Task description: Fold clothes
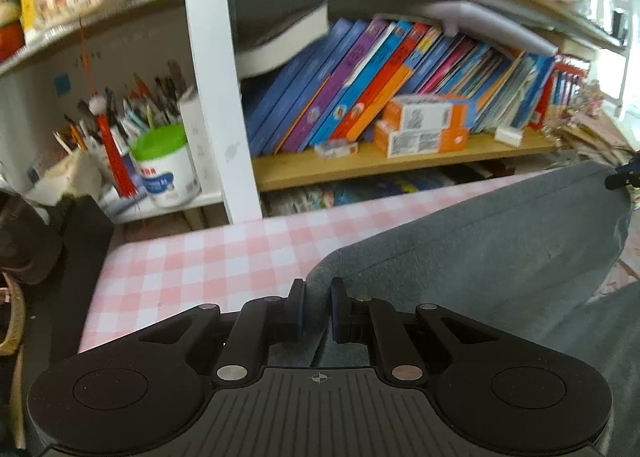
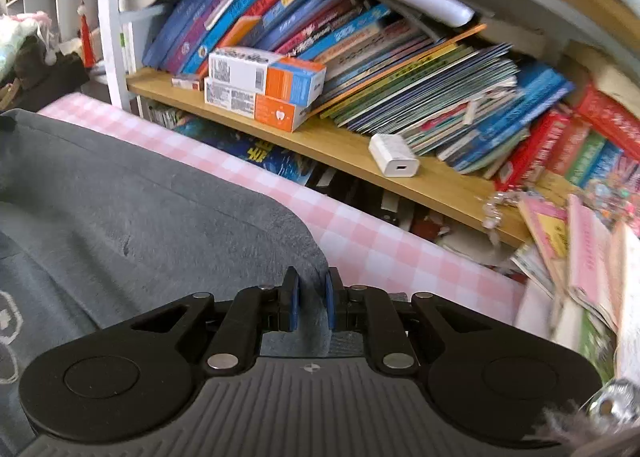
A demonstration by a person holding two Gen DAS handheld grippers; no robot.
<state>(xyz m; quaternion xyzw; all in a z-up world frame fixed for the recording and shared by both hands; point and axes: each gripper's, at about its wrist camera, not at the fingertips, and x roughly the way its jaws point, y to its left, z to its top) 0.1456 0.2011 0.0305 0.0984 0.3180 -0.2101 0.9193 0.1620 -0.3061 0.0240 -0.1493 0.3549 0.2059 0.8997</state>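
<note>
A grey fleece garment (image 1: 480, 241) lies on a table covered by a pink-and-white checked cloth (image 1: 192, 257). My left gripper (image 1: 318, 309) is shut on the garment's left corner, the fabric pinched between its blue pads and lifted off the cloth. In the right wrist view the same grey garment (image 2: 140, 209) stretches to the left, with white stitching low on the left. My right gripper (image 2: 310, 303) is shut on its right corner above the checked cloth (image 2: 380, 245). At the right edge of the left wrist view, the other gripper's dark tip (image 1: 624, 175) holds the far corner.
A wooden bookshelf (image 1: 400, 161) with slanted books and orange-and-white boxes (image 1: 424, 125) stands just behind the table. A green-lidded white tub (image 1: 164, 165) and pens stand at the left. A white charger (image 2: 394, 157) lies on the shelf; loose booklets (image 2: 580, 257) pile at the right.
</note>
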